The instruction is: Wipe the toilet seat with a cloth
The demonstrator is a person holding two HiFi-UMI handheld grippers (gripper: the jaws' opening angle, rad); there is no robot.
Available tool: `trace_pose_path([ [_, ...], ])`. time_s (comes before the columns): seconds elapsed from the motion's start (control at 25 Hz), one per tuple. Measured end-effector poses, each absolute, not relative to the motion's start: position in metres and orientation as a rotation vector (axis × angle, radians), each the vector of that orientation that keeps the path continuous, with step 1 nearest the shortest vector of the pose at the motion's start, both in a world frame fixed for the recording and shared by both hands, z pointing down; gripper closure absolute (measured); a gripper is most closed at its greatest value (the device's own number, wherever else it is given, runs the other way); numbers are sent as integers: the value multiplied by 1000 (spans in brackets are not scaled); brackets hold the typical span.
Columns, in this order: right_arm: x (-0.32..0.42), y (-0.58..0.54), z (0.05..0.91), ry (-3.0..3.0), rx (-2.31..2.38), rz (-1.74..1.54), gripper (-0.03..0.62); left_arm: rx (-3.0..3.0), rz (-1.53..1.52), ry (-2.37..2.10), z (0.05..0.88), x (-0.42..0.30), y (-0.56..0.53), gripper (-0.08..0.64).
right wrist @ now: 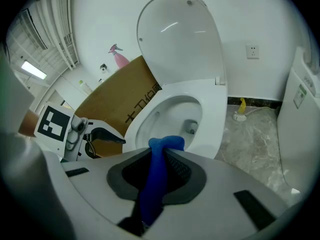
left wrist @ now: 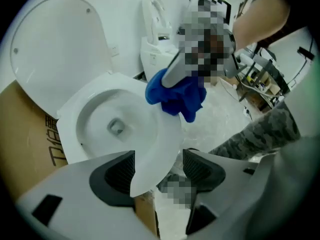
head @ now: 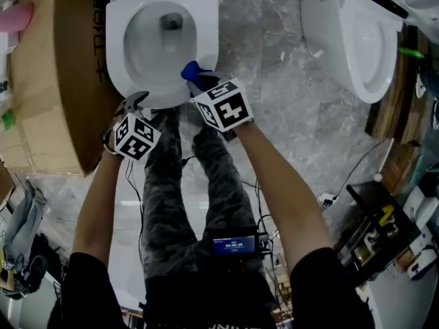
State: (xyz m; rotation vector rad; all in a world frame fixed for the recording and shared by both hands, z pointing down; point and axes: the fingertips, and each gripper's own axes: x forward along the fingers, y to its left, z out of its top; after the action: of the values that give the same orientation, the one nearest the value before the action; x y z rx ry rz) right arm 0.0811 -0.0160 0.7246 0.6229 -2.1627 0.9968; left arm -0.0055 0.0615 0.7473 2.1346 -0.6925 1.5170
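Note:
A white toilet with its seat [head: 118, 43] down and its lid [right wrist: 180, 44] raised stands in front of me. My right gripper [head: 197, 79] is shut on a blue cloth [head: 192, 69], which hangs at the front right edge of the seat. In the right gripper view the cloth [right wrist: 156, 174] runs as a strip between the jaws. My left gripper [head: 134, 103] is at the seat's front left edge. Its jaws stand open, with the seat's front rim [left wrist: 152, 149] in the gap between them. The pads do not press on the rim. From the left gripper view the cloth [left wrist: 176, 95] bunches just above the rim.
A big cardboard box [head: 58, 81] stands close against the toilet's left side. A second white toilet [head: 350, 33] is at the right, across grey marble floor [head: 274, 67]. The person's legs [head: 199, 177] are right before the bowl. Cables and equipment [head: 384, 232] lie at the lower right.

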Motion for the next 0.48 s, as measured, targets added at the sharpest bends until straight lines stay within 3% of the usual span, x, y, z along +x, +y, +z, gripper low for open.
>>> trace_pose_path([
  [0.08,81,-20,722,-2162,639,1008,534,2119,1437,-759,741,-5,55,270],
  [0.16,81,-28,720,-2164,665,1011,534,2109,1379,-841,735,-6,44,361],
  [0.36,74,-58,713,-2175,711,981,534,2114,1238,-995,722,-11,15,499],
  [0.48,66,-81,713,-2174,733,967,534,2100,1174,-1027,719,-16,-4,534],
])
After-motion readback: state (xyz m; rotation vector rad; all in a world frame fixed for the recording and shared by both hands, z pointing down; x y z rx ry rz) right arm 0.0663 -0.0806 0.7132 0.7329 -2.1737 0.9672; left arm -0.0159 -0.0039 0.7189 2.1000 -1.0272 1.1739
